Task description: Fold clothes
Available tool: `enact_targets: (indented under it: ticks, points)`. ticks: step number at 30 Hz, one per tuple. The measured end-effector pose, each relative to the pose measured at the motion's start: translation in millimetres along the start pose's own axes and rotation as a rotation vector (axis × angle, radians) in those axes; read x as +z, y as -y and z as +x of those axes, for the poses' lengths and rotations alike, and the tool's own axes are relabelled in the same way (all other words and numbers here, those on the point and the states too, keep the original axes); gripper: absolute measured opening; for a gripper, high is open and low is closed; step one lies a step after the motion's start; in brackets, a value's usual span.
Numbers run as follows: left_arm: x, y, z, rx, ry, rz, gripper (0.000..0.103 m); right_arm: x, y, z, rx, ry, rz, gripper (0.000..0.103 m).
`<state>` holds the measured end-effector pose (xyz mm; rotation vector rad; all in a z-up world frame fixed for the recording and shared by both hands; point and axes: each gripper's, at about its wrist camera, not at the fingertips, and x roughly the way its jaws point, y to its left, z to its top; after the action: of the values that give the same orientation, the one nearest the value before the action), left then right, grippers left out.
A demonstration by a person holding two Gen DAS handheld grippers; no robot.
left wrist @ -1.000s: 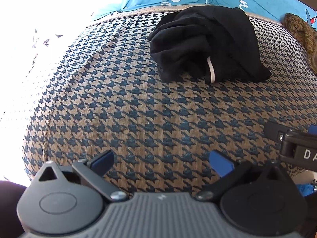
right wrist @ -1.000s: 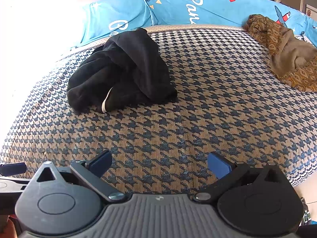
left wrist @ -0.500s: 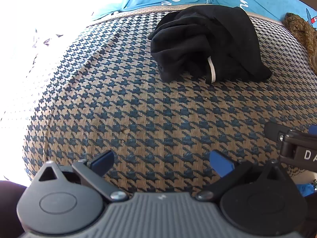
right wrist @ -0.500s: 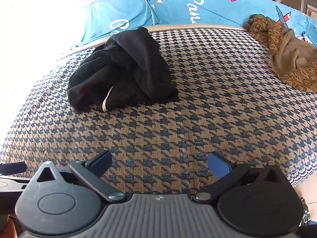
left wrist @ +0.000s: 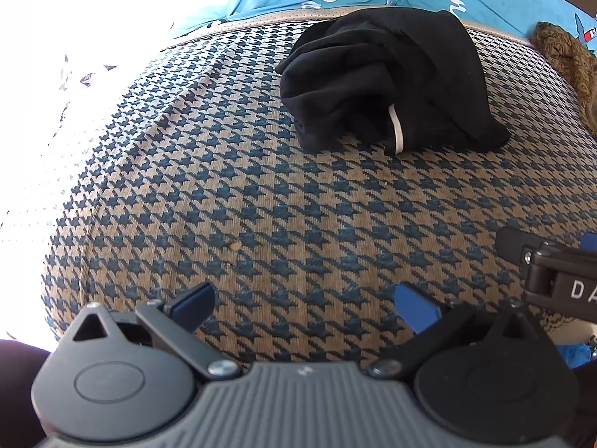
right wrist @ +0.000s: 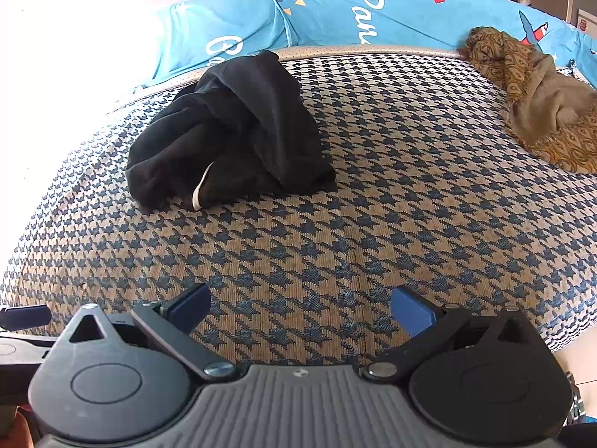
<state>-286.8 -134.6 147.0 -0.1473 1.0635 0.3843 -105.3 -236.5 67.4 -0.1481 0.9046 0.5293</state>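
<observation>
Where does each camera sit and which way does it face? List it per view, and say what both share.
Left wrist: sits on the left claw, low at the near edge, facing the crumpled black garment ahead-right; its open blue fingers and part of the right claw show.
Right wrist: sits on the right claw, facing the same garment ahead-left and a brown patterned cloth far right; its open fingers show.
Shared: black garment, houndstooth bed cover, blue pillows.

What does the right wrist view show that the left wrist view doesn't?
Only the right wrist view: the whole brown patterned cloth lying at the far right; the left view catches just its edge. Only the left wrist view: the other tool's black body lettered "DA" at its right edge. Both: the crumpled black garment, the houndstooth cover, blue pillows, and open tools holding nothing.
</observation>
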Motion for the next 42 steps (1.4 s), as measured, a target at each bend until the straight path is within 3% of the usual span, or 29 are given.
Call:
enact_targets:
  ticks: [20,42]
  points:
    - [3,5,18,0.002,-0.008,-0.017,0.103,0,-1,1,-0.005,-0.005,-0.005,0.103]
    - [35,-7,79,-0.012,-0.003,0.005,0.103,1,1,6,-0.008,-0.011,0.001,0.103]
